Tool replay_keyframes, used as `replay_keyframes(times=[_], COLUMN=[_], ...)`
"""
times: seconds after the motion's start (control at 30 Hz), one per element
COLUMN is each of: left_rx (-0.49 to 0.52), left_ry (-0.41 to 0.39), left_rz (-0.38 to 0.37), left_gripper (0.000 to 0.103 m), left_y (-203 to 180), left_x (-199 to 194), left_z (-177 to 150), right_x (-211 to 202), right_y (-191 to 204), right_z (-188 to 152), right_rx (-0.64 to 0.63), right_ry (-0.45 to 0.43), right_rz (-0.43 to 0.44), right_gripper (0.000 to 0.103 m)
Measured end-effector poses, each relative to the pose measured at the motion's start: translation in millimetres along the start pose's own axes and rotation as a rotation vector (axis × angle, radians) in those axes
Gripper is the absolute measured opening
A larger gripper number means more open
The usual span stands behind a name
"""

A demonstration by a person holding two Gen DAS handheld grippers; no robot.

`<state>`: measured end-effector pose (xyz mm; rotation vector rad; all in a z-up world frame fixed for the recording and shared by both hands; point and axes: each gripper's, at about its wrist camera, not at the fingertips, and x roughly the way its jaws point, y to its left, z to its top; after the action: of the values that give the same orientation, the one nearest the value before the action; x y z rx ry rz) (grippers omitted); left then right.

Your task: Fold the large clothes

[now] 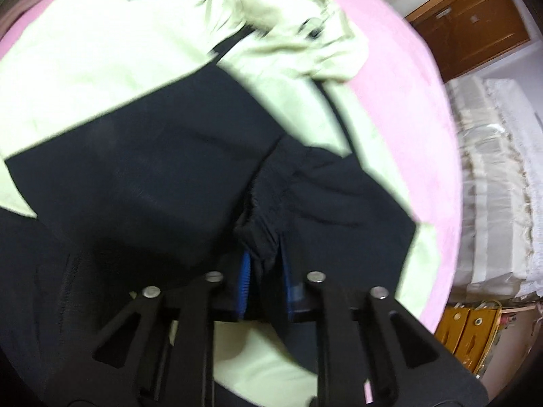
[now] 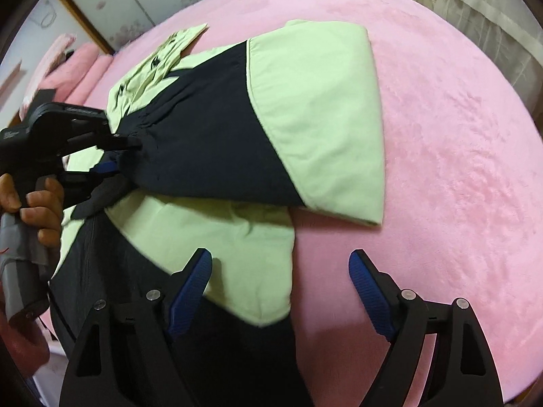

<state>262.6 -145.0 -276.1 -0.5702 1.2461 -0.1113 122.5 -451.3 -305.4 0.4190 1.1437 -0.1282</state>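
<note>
A large jacket (image 2: 305, 125) in pale green and navy lies on a pink bed, one sleeve folded across its body. In the left wrist view the same jacket (image 1: 142, 176) fills the frame, blurred. My left gripper (image 1: 266, 264) is shut on the gathered navy cuff (image 1: 261, 210) of that sleeve, the cloth pinched between its blue pads. From the right wrist view the left gripper (image 2: 118, 156) shows at the left, held by a hand, gripping the cuff (image 2: 146, 135). My right gripper (image 2: 280, 271) stands open over the jacket's lower green edge and the bed, nothing between its fingers.
The pink bedspread (image 2: 458, 169) spreads wide to the right of the jacket. Pink pillows (image 2: 78, 61) lie at the far left. Beside the bed are a wooden cabinet (image 1: 475, 23), white stacked bedding (image 1: 492, 186) and yellow boxes (image 1: 468, 332).
</note>
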Motion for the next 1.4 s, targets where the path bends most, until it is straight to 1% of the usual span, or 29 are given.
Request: replay_keyframes(times=[0.03,0.1,0.17,0.23,0.27,0.3,0.43,0.5,0.53,0.57,0.6,0.67,0.7,0.77,0.83,0.9,1.0,1.07,1.1,1.17,1.23,1.27,1.3,1.33,1.4], left_rx=[0.005,0.024,0.048,0.075,0.106,0.126,0.171,0.163,0.155,0.147,0.134,0.105,0.092,0.073,0.030,-0.005,-0.026,-0.029,-0.023,0.005,0.045,0.067,0.098,0.130,0.166], left_ry=[-0.030,-0.089,-0.142,-0.182,-0.192,-0.223,-0.352,-0.407,-0.446,-0.478,-0.527,-0.592,-0.614,-0.621,-0.588,-0.544,-0.451,-0.421,-0.404,-0.380,-0.360,-0.344,-0.321,-0.299,-0.285], left_rz=[-0.025,-0.110,-0.169,-0.236,-0.275,-0.315,-0.395,-0.411,-0.406,-0.395,-0.373,-0.315,-0.271,-0.200,-0.125,-0.067,0.046,0.069,0.075,0.118,0.191,0.229,0.279,0.326,0.370], left_gripper=[0.009,0.008,0.008,0.007,0.007,0.007,0.007,0.007,0.007,0.007,0.007,0.007,0.007,0.007,0.007,0.007,0.007,0.007,0.007,0.007,0.007,0.007,0.007,0.007,0.007], left_y=[-9,-32,-55,-80,-92,-108,-135,-130,-123,-113,-104,-82,-71,-48,-18,5,39,54,61,72,81,88,93,97,106], left_x=[-6,-26,-43,-59,-68,-80,-126,-150,-163,-177,-186,-200,-203,-205,-197,-183,-152,-138,-133,-121,-104,-98,-90,-82,-69], left_z=[2,8,16,27,32,39,68,85,91,103,108,120,124,131,137,139,131,124,117,106,99,89,83,80,77], right_x=[3,6,6,7,7,6,6,3,4,4,2,2,1,1,7,7,5,-2,-3,-7,-9,-10,-10,-10,-1], right_y=[-4,-6,-10,-13,-16,-15,-13,-18,-19,-19,-21,-25,-27,-31,-28,-33,-38,-49,-48,-58,-71,-66,-58,-62,-70], right_z=[1,4,6,7,8,9,17,20,23,26,27,31,31,30,33,32,37,39,42,44,45,47,58,64,66], right_rx=[0.000,-0.008,-0.016,-0.018,-0.022,-0.031,-0.066,-0.063,-0.063,-0.065,-0.069,-0.081,-0.085,-0.103,-0.144,-0.174,-0.186,-0.184,-0.185,-0.176,-0.140,-0.116,-0.087,-0.052,0.010], right_ry=[-0.001,-0.012,-0.033,-0.038,-0.041,-0.045,-0.064,-0.072,-0.075,-0.080,-0.086,-0.095,-0.097,-0.099,-0.099,-0.100,-0.121,-0.131,-0.133,-0.140,-0.126,-0.119,-0.111,-0.095,-0.071], right_rz=[0.002,0.003,0.009,0.015,0.020,0.015,0.006,0.007,0.006,0.005,0.002,-0.010,-0.013,-0.021,-0.037,-0.057,-0.080,-0.081,-0.085,-0.107,-0.115,-0.111,-0.102,-0.089,-0.072], right_gripper=[0.084,0.084,0.085,0.085,0.085,0.085,0.085,0.085,0.085,0.085,0.085,0.085,0.085,0.085,0.085,0.085,0.085,0.085,0.085,0.085,0.085,0.085,0.085,0.085,0.085])
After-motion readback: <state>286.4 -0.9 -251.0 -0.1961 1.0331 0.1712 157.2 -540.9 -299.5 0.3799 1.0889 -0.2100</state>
